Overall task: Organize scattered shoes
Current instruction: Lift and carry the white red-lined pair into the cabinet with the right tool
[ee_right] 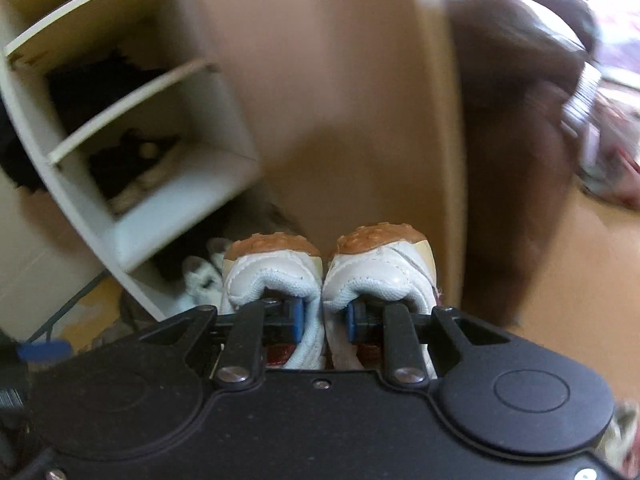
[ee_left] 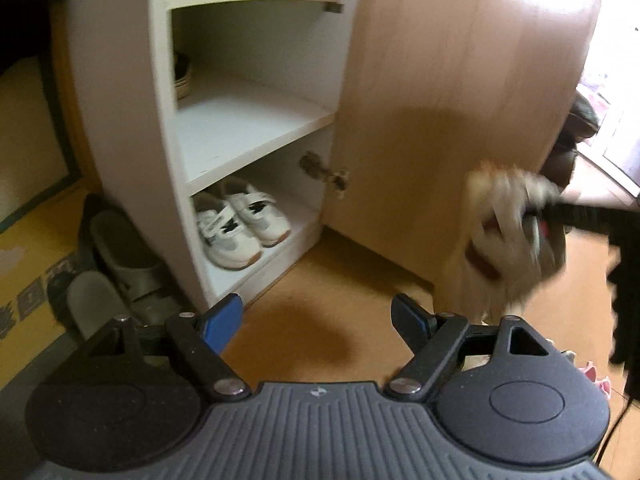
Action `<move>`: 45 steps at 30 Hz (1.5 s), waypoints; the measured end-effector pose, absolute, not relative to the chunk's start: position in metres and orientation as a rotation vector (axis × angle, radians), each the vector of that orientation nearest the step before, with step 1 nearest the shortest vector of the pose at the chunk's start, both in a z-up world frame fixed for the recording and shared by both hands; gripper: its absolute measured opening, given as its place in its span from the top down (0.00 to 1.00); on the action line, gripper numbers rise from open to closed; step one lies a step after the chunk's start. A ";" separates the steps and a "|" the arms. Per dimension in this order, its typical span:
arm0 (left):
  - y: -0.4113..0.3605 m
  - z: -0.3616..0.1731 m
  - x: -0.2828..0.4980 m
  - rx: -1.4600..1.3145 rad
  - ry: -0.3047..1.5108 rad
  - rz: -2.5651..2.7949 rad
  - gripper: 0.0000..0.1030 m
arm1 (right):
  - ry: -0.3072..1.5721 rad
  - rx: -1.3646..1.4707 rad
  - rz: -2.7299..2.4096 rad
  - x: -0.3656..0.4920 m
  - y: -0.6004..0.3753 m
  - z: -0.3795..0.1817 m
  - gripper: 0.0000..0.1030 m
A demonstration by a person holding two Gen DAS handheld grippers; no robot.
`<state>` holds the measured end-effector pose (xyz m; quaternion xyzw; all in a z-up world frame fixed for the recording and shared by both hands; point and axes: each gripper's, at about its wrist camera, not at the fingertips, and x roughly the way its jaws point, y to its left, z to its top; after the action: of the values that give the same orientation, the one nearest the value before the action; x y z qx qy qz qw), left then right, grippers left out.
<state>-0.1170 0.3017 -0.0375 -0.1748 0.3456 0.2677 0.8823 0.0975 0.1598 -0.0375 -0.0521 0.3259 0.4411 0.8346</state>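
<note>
My right gripper (ee_right: 324,316) is shut on a pair of white shoes with tan soles (ee_right: 276,272). Its blue pads sit inside the two shoes and pinch their touching inner heel walls. The left wrist view shows that pair (ee_left: 500,240) as a blur in the air at the right, in front of the cabinet door. My left gripper (ee_left: 318,320) is open, with nothing between its fingers, above the floor before the white shoe cabinet (ee_left: 132,120). A pair of white sneakers (ee_left: 240,224) stands on the cabinet's bottom shelf.
The wooden cabinet door (ee_left: 460,100) stands open to the right of the shelves. Grey slippers (ee_left: 120,256) lie on the floor left of the cabinet. Dark shoes (ee_right: 128,160) fill the upper shelves. A dark brown blurred object (ee_right: 520,120) is beyond the door.
</note>
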 end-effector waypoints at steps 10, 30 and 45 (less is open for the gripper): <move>0.332 -0.033 -0.135 -0.405 0.676 0.614 0.21 | 0.612 -0.244 1.160 0.101 0.308 0.012 0.81; 0.359 -0.031 -0.151 -0.468 0.635 0.656 0.21 | 0.571 -0.407 1.323 0.089 0.469 -0.007 0.80; 0.367 -0.026 -0.157 -0.504 0.617 0.655 0.21 | 0.536 -0.407 1.274 0.085 0.495 -0.050 0.56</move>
<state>-0.1567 0.3669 -0.0260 -0.2410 0.2948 0.3130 0.8701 0.0852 0.4949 -0.0496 -0.1864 0.2453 0.5834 0.7515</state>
